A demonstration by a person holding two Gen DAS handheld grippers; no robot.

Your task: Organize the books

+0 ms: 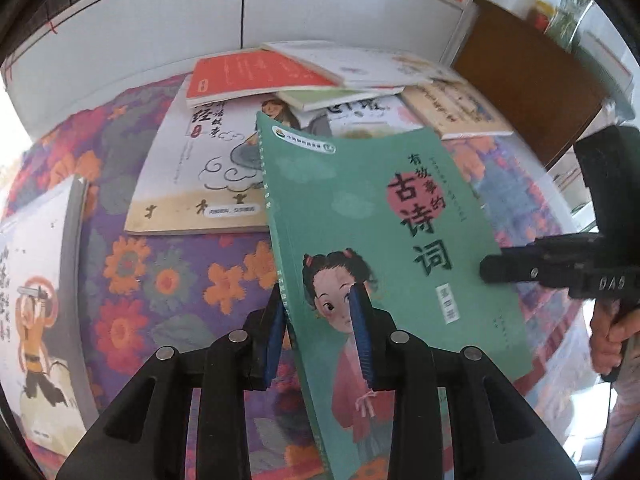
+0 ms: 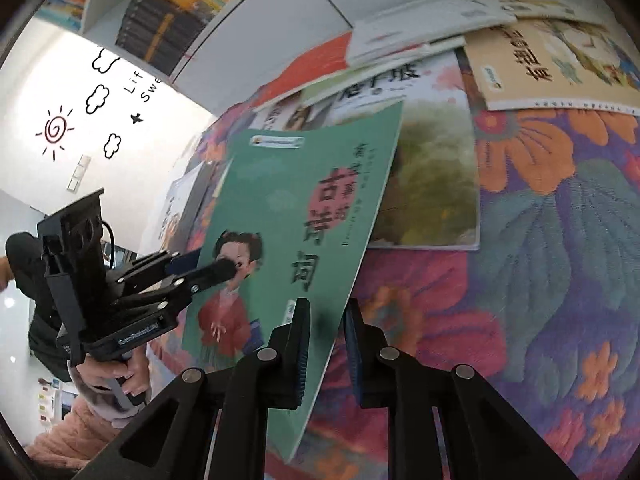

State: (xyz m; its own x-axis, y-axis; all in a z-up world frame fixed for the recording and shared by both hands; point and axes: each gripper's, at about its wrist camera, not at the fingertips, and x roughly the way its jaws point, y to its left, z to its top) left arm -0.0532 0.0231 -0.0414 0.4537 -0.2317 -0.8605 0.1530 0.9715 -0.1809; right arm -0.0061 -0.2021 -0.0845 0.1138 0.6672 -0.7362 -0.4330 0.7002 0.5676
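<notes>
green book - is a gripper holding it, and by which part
Yes: the green book is lifted off the floral cloth. The left gripper clamps its spine edge; the right gripper straddles its opposite edge.

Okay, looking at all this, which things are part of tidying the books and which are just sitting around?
Part of the job:
- green book, held by the left gripper, with the right gripper around its other edge
- pile of books on the floral cloth
- white book off to one side

Just lying about:
- brown board
- wall doodles
</notes>
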